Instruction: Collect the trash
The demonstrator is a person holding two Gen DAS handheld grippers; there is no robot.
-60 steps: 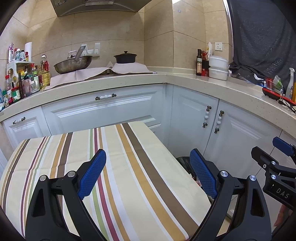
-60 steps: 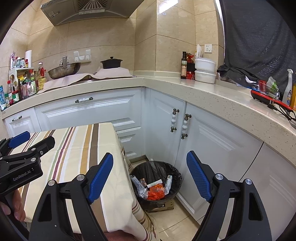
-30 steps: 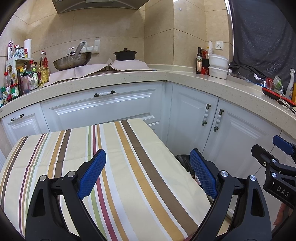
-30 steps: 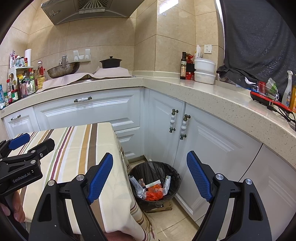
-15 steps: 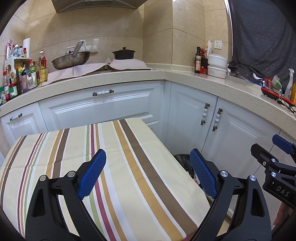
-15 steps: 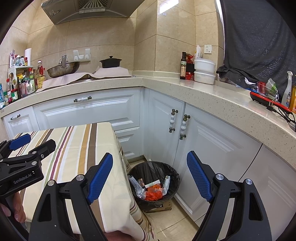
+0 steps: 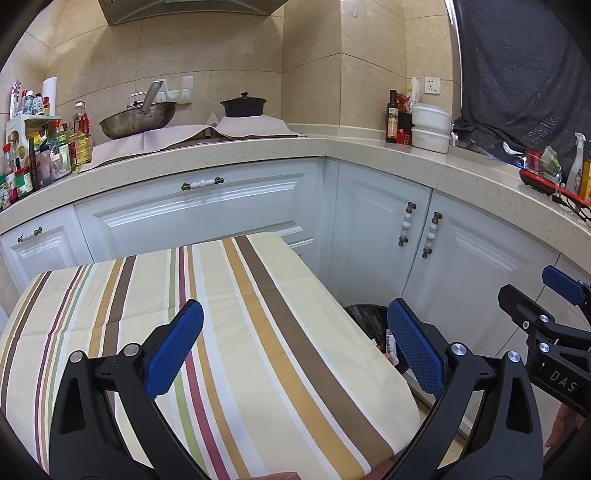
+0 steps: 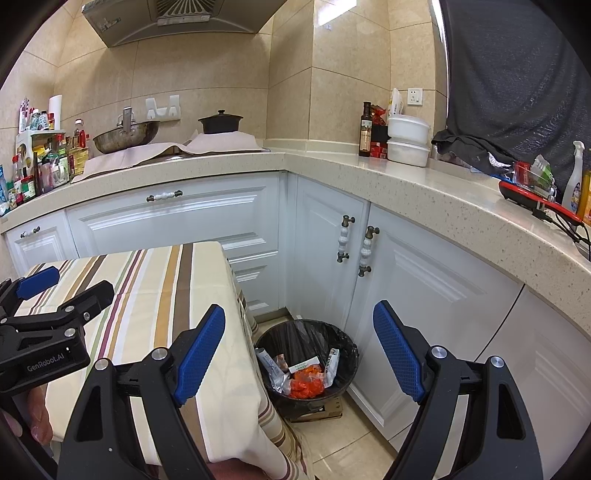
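Black bin (image 8: pixel 306 363) with wrappers (image 8: pixel 301 380) sits between the right gripper's (image 8: pixel 299 347) wide, empty jaws. The left gripper's (image 7: pixel 295 347) jaws gape wide above the striped surface (image 7: pixel 236 332).

Bright, even light; glare on the wall tiles (image 8: pixel 354 33) at twelve o'clock; fisheye edges bowed and vignetted.
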